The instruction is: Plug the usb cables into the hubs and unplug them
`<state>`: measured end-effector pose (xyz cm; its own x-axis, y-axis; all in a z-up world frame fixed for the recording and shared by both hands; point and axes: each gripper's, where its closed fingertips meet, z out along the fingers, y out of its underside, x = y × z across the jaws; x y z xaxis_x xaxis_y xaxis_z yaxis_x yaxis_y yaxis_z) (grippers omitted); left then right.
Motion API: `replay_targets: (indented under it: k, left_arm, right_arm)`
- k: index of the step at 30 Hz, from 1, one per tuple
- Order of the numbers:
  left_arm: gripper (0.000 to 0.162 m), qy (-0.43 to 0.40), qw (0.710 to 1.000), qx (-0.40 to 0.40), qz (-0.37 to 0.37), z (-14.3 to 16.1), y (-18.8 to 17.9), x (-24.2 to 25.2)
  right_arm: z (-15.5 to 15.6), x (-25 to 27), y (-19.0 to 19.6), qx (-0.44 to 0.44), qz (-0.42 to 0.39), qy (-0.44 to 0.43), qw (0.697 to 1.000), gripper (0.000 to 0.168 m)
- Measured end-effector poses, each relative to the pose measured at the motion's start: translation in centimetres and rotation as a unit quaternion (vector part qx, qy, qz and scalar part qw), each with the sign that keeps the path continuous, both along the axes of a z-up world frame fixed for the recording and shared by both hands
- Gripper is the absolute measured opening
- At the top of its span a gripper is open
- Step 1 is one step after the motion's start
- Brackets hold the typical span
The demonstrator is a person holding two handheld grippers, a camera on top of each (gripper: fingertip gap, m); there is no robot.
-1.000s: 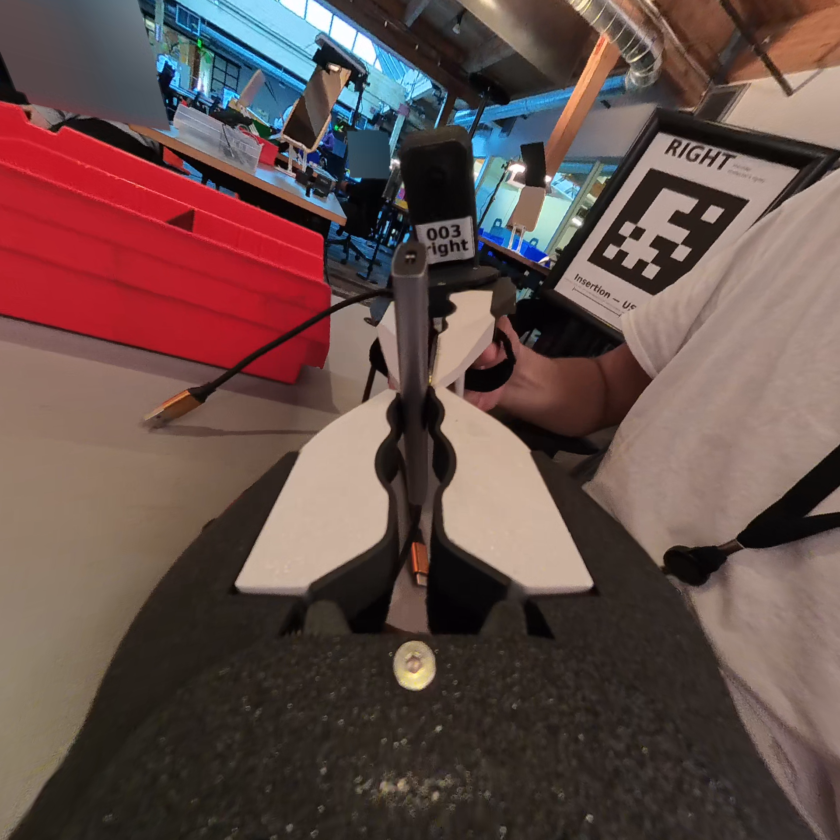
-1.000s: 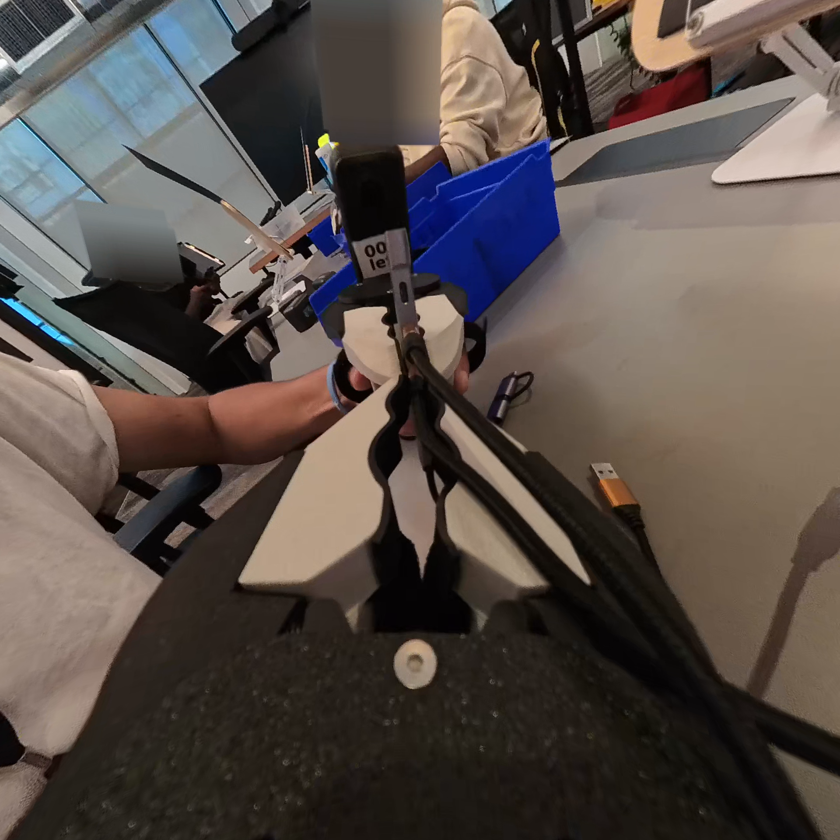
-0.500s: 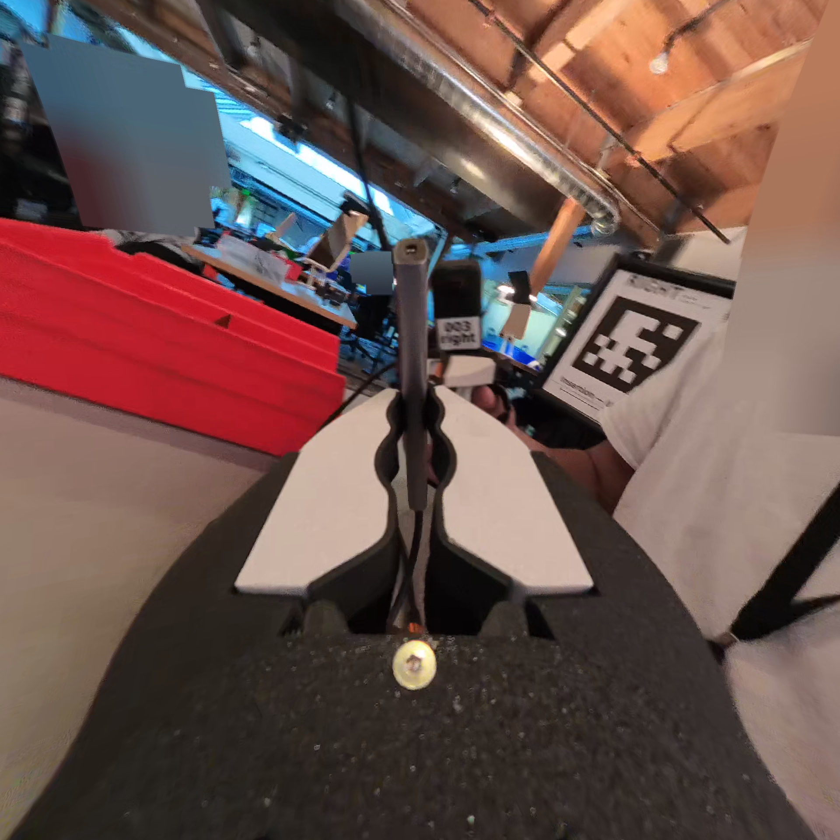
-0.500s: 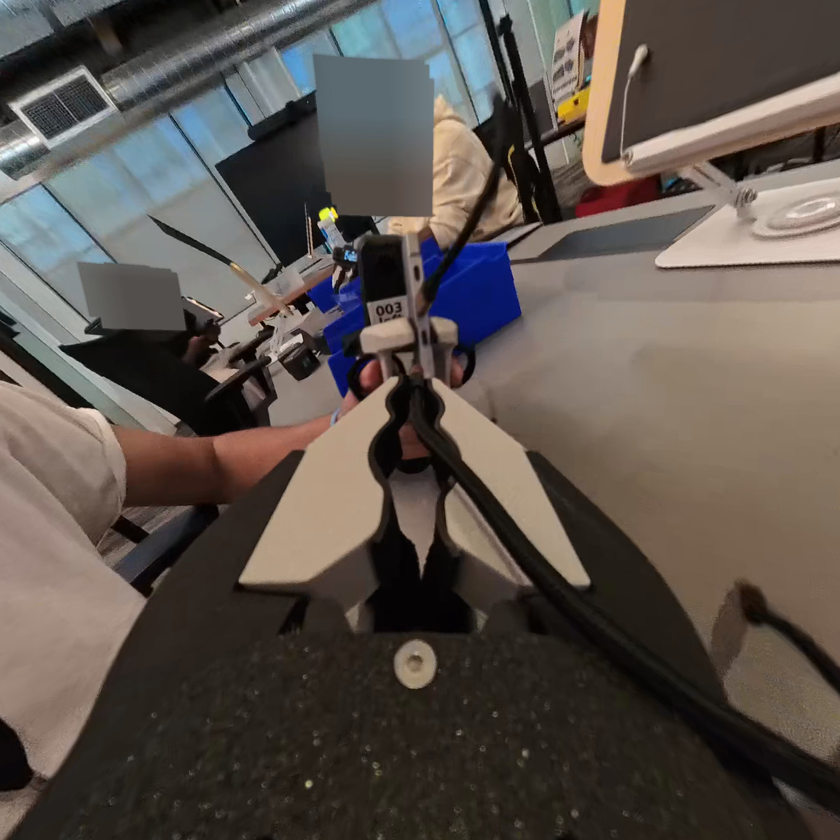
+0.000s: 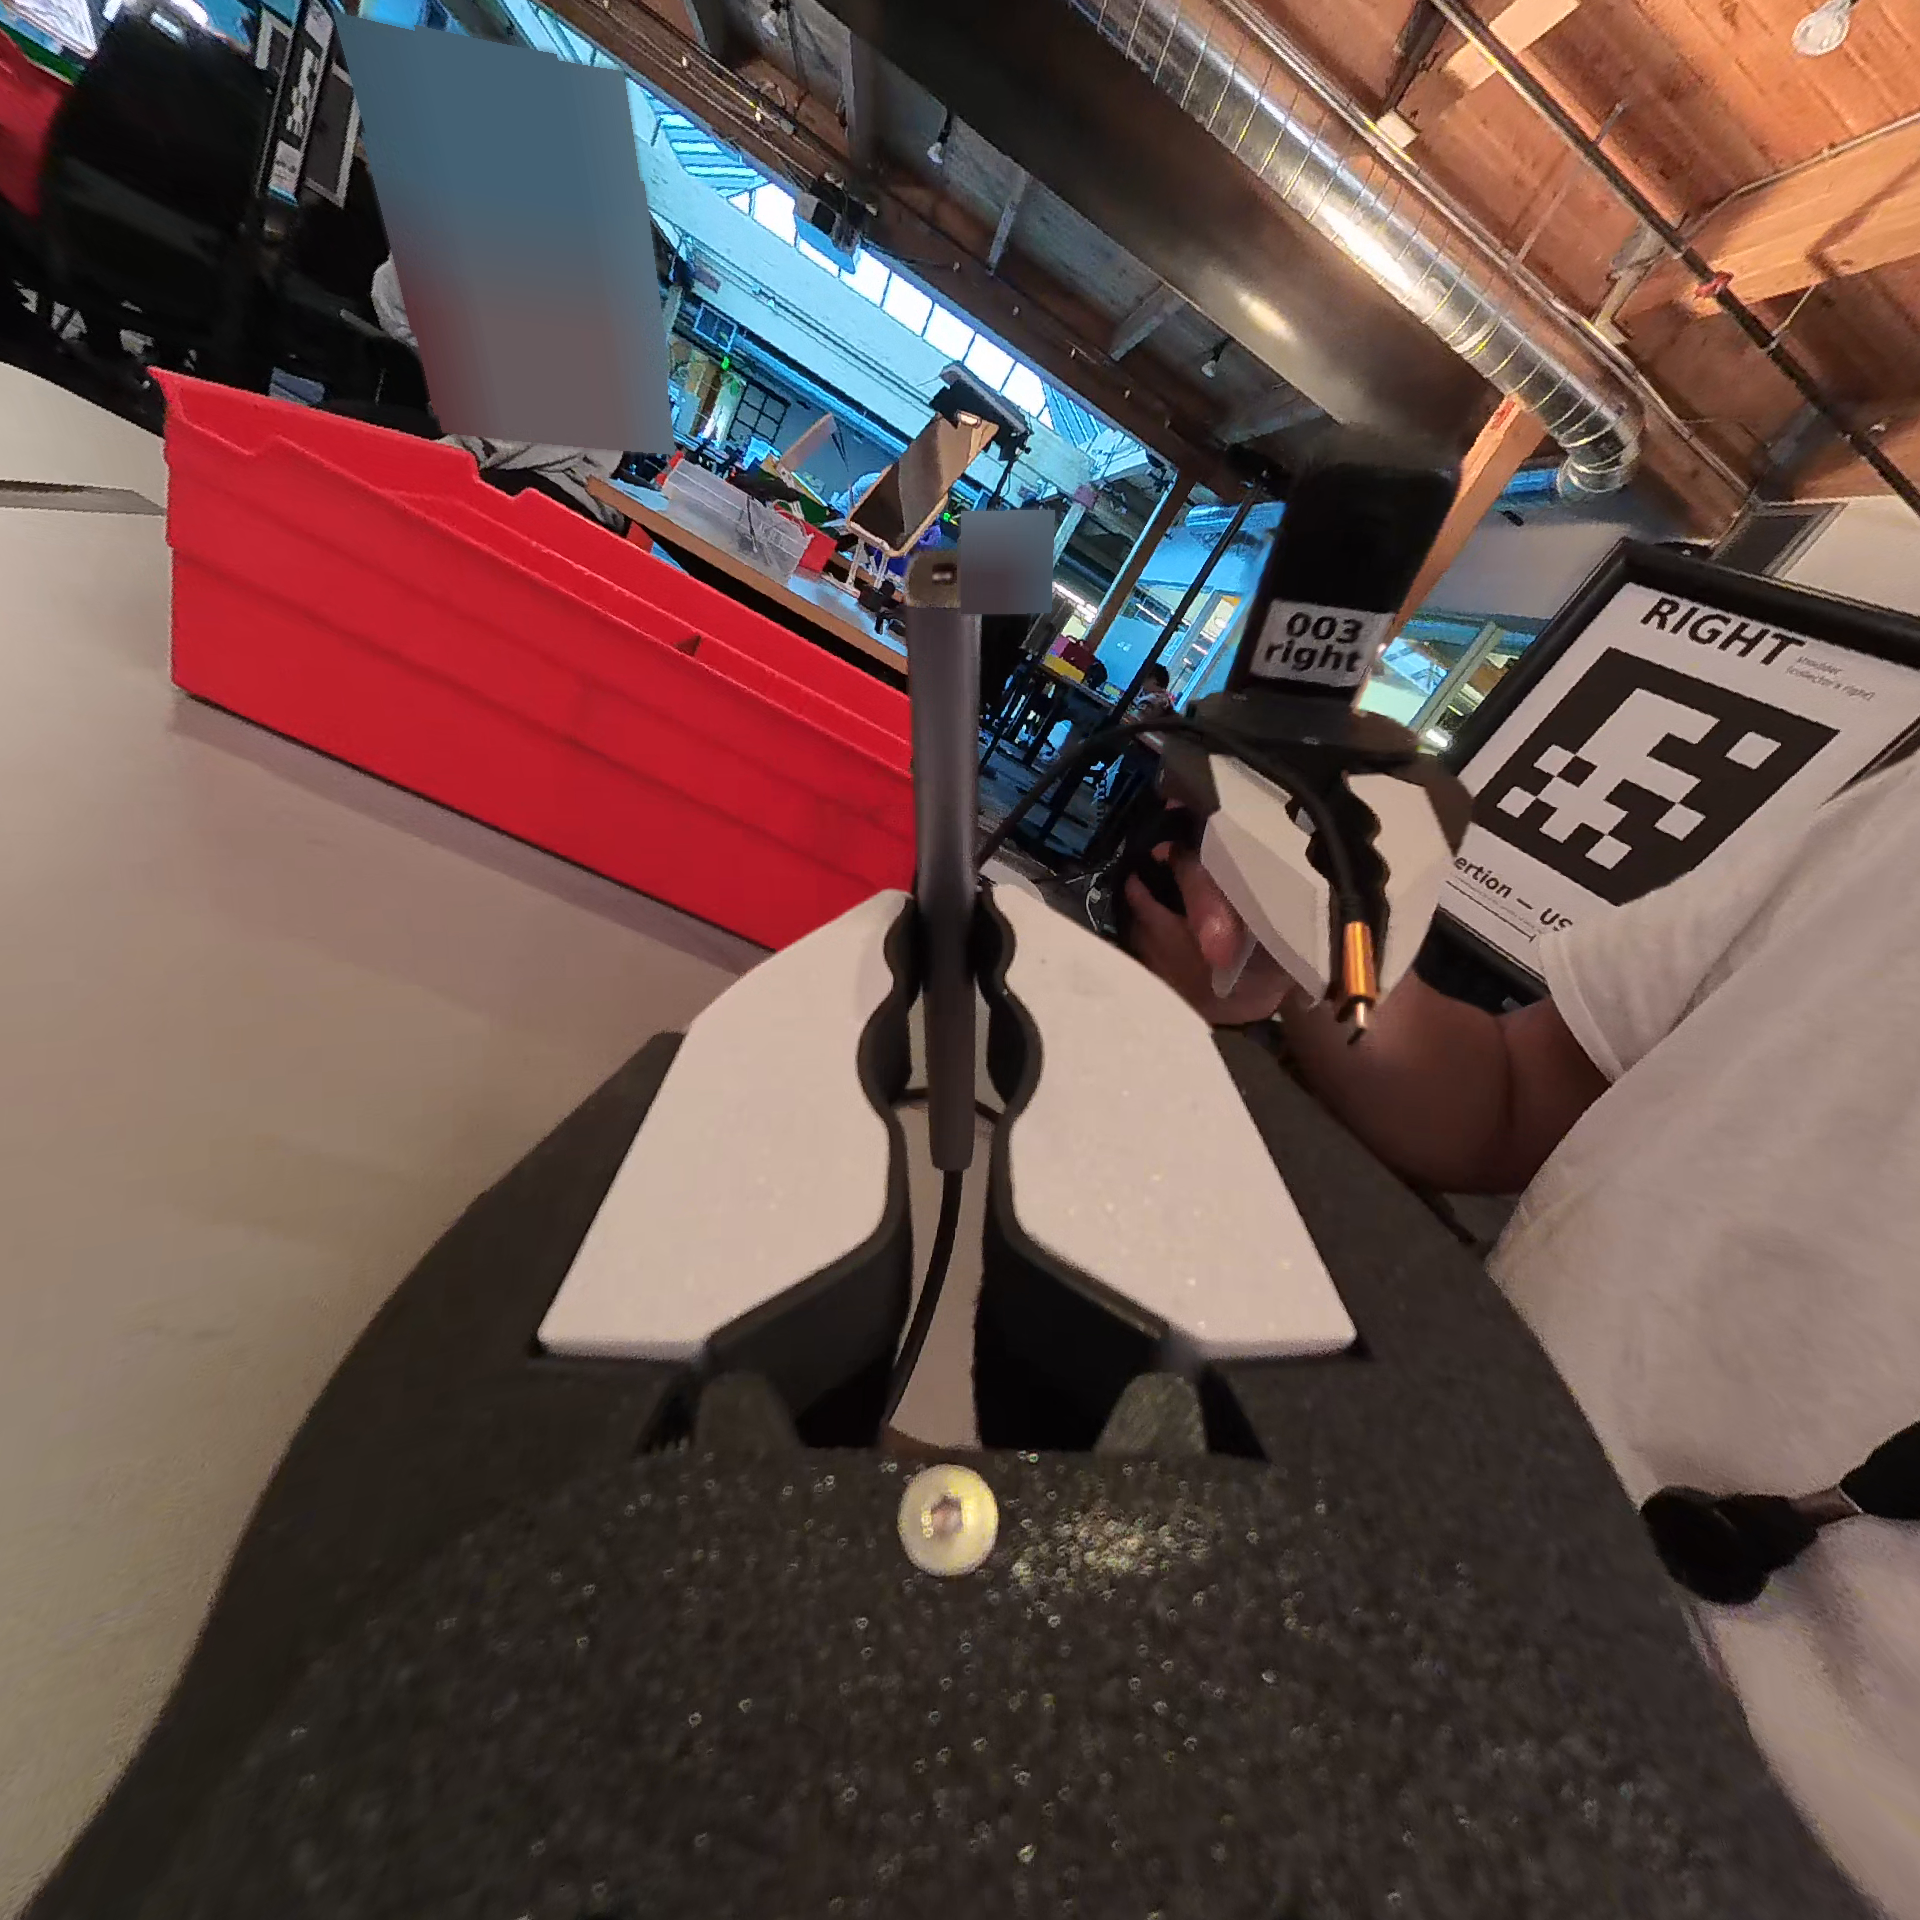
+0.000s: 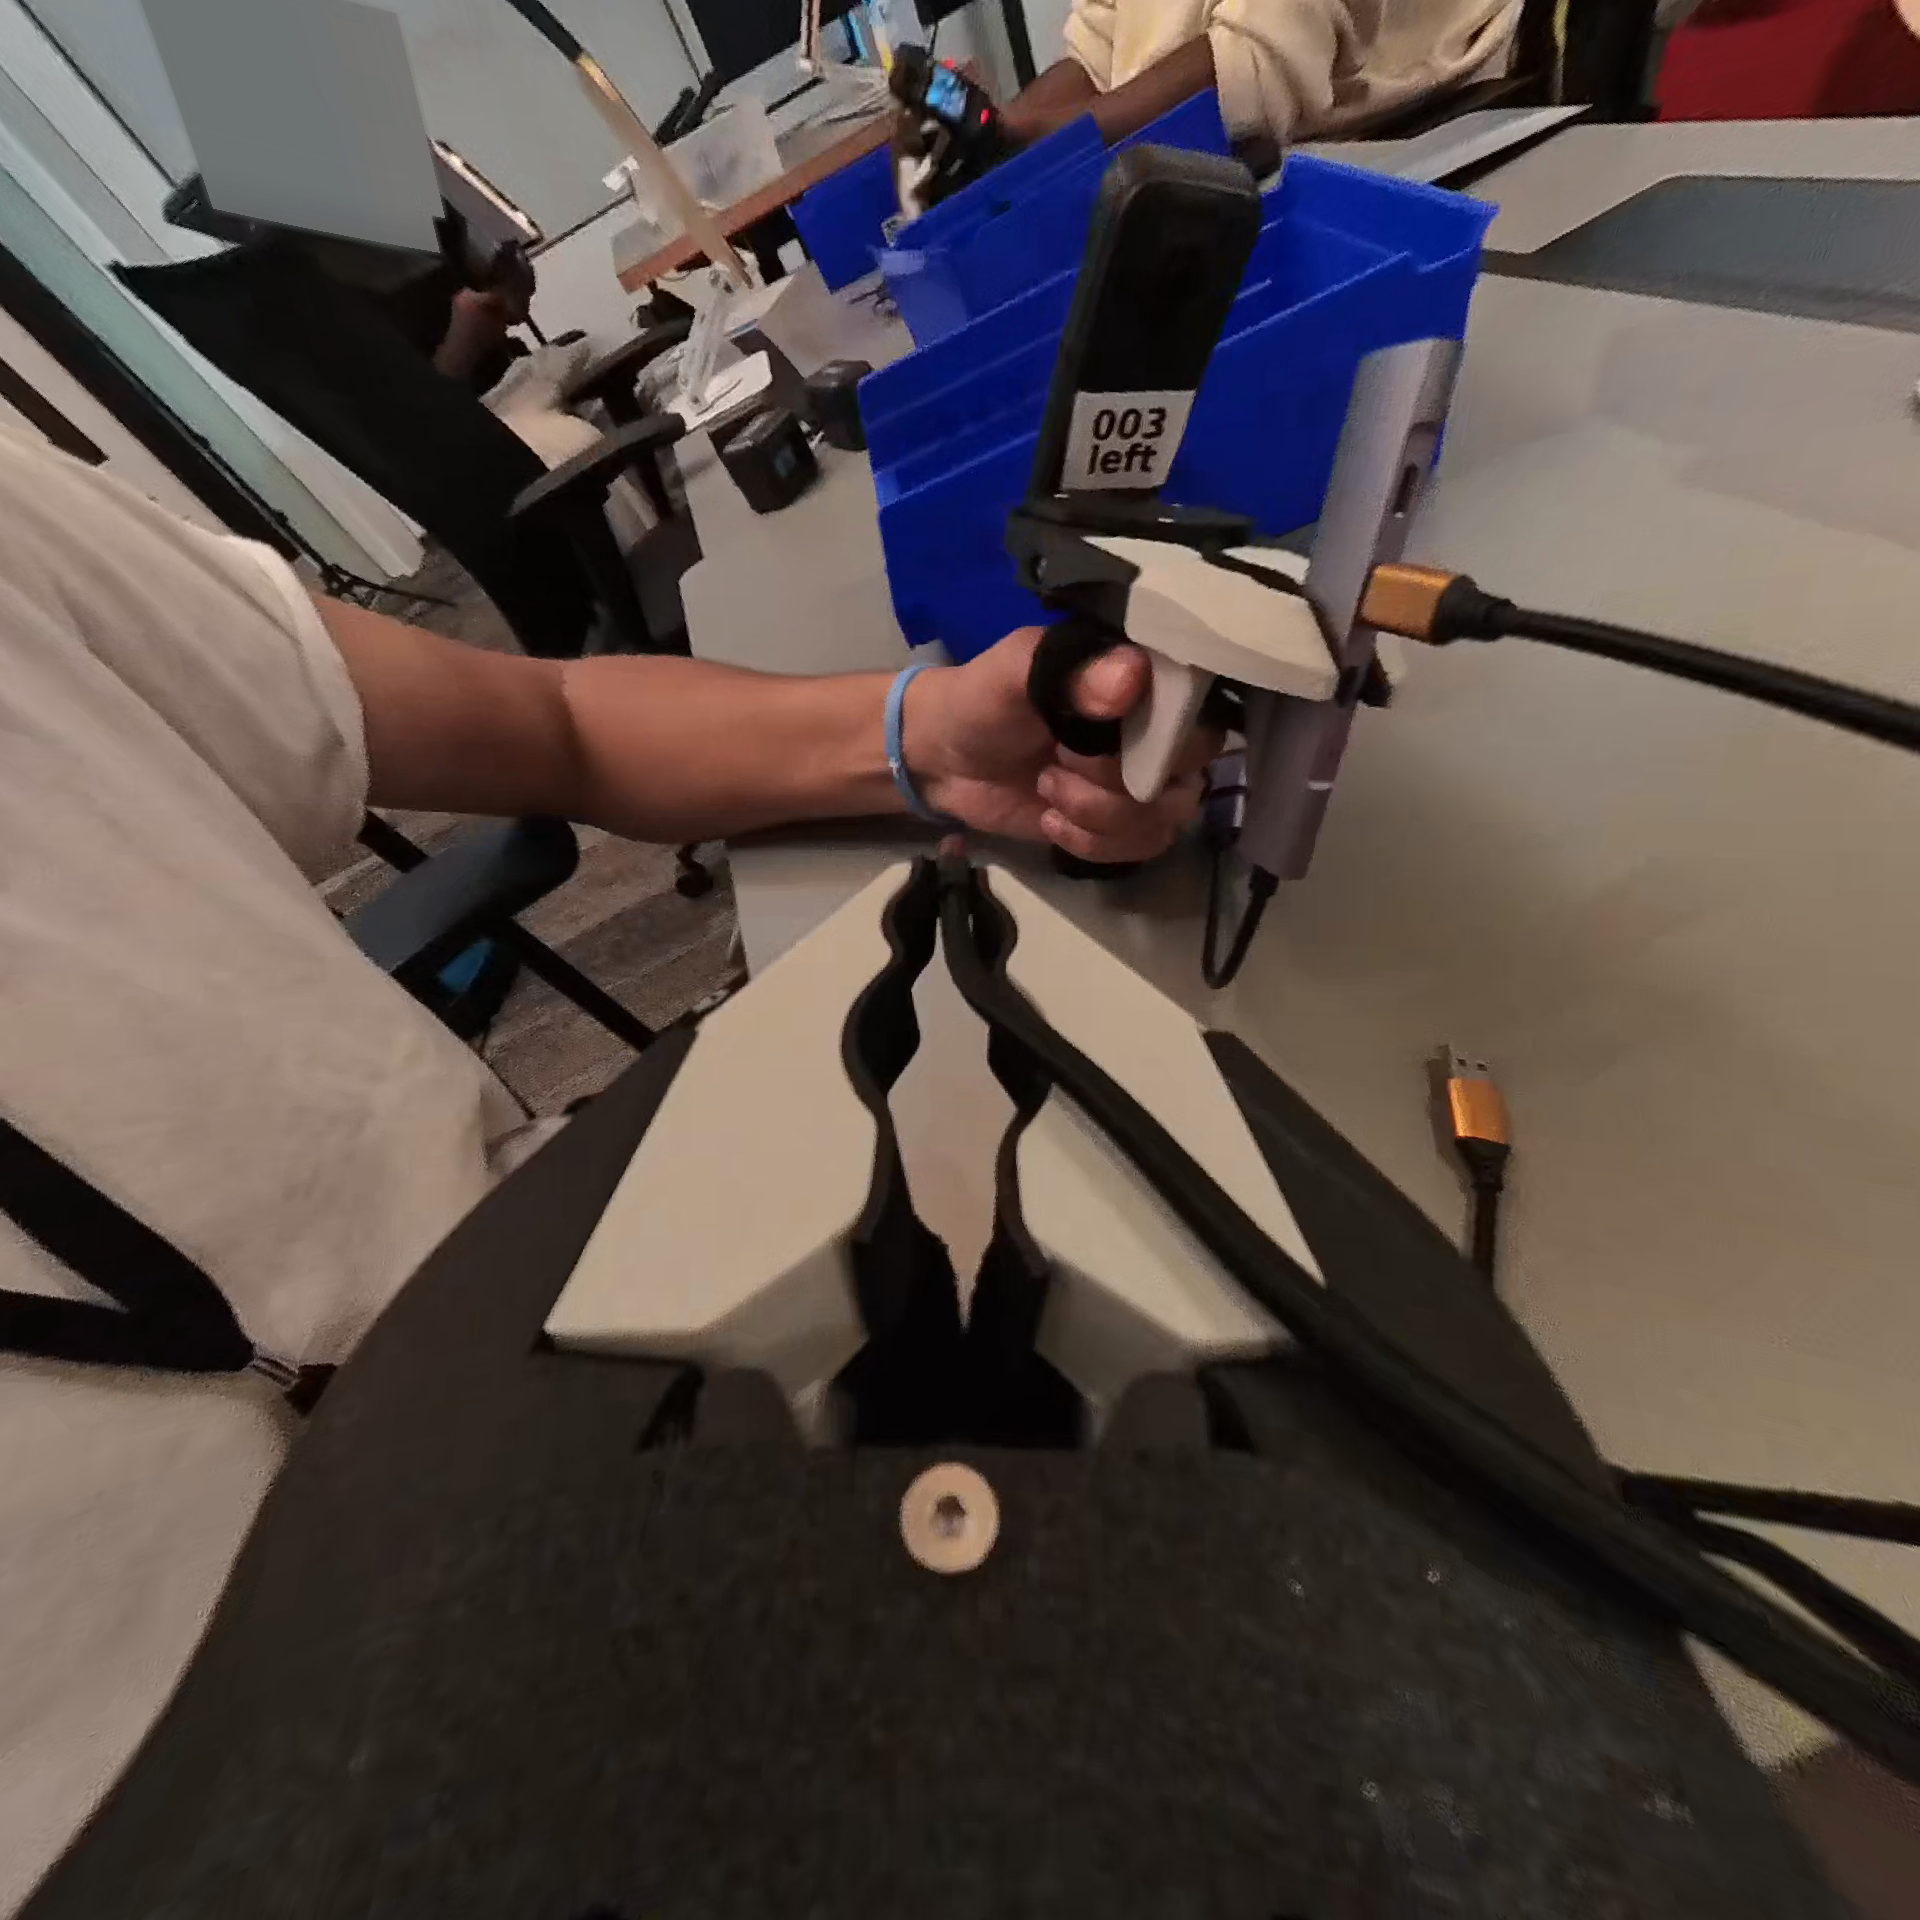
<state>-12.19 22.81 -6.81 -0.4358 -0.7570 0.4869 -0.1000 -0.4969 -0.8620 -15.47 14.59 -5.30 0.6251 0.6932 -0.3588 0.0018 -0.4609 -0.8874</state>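
Note:
My left gripper [image 5: 943,914] is shut on a slim grey hub [image 5: 940,748], which stands upright between the fingers above the grey table [image 5: 260,987]. In the right wrist view the hub [image 6: 1371,499] shows in the left gripper [image 6: 1340,675]. An orange plug [image 6: 1408,603] on a thick black cable meets its side. My right gripper [image 6: 948,883] is shut on a black cable [image 6: 1143,1143] near its end. In the left wrist view the right gripper [image 5: 1351,935] is right of the hub, with the cable's orange plug [image 5: 1356,961] pointing down from its fingers.
A red bin [image 5: 468,644] stands on the table behind the hub. A blue bin [image 6: 1299,343] stands behind the left gripper. Another orange plug [image 6: 1470,1117] lies on the table. A framed marker board [image 5: 1662,769] stands at the right. An office chair [image 6: 457,883] is at the table's edge. It is some 12 centimetres from my left tips to the orange plug [image 6: 1470,1117].
The right gripper, straight behind the hub before, is now off to its right with its plug pointing down. Both views tipped up, then back down. The loose plug on the table shows again.

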Motion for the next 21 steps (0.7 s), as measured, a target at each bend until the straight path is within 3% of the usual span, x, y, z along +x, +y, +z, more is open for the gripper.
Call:
replay_targets:
  k: [4,8,14,17,21]
  left_arm:
    - [0.009,0.004,1.0,-0.01,-0.002,-0.1,0.3,0.0]
    - [0.009,0.01,1.0,-0.018,0.01,-0.5,1.0,0.0]
    - [0.009,0.005,0.998,-0.046,0.031,-0.2,2.6,-0.4]
    - [0.009,0.01,0.999,-0.039,0.03,-0.3,2.6,-0.4]
    - [0.009,0.013,0.999,-0.036,0.021,-0.3,2.0,-0.3]
  right_arm:
    - [3.1,-0.3,-0.9,0.023,0.029,0.006,0.999,0.004]
    - [9.2,0.5,-2.4,0.075,0.062,0.011,0.995,0.004]
    - [17.6,7.7,-2.6,0.143,0.021,0.034,0.989,0.004]
    - [16.9,12.9,-0.9,0.121,-0.027,0.072,0.99,0.004]
    - [11.3,17.8,-0.1,0.02,-0.053,0.213,0.975,0.004]
